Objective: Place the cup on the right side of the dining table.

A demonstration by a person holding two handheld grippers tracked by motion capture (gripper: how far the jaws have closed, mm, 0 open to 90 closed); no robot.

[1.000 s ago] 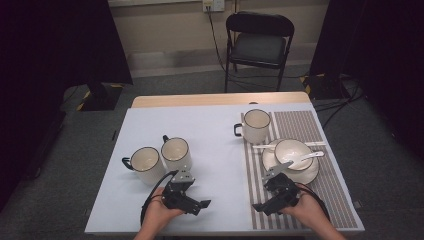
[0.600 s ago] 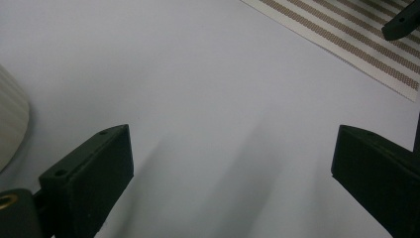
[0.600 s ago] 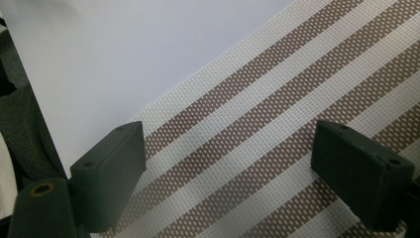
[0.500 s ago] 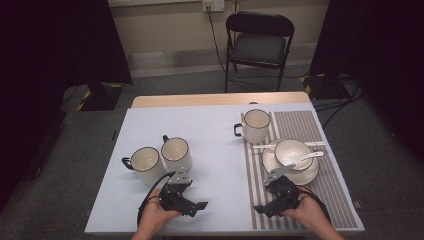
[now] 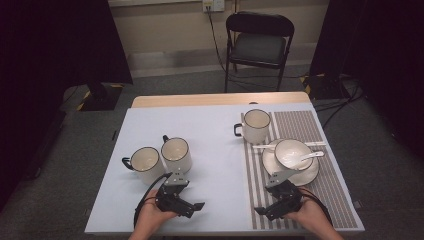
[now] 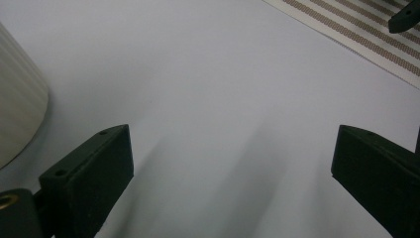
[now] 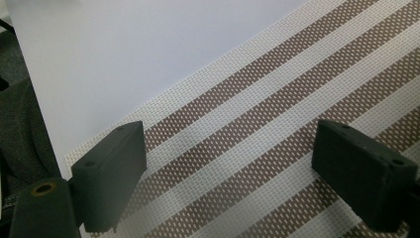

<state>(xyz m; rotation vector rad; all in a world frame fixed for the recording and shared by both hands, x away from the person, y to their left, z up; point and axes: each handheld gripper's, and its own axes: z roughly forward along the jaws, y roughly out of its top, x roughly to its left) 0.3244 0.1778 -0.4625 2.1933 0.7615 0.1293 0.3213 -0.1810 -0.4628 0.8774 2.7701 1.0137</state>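
My left hand-held gripper (image 5: 196,206) sits at lower centre-left, jaws spread over bare white surface (image 5: 215,150), long axis aimed right. My right hand-held gripper (image 5: 261,211), jaws also spread and holding nothing, points left over the striped mat (image 5: 340,190). Two mugs (image 5: 176,154) stand just above the left one. A folding chair (image 5: 259,45) stands on grey floor at upper centre.

A staged recording studio: black curtains (image 5: 55,45), floor cables (image 5: 345,102) and a folding chair (image 5: 259,42) surround the set table (image 5: 215,125)
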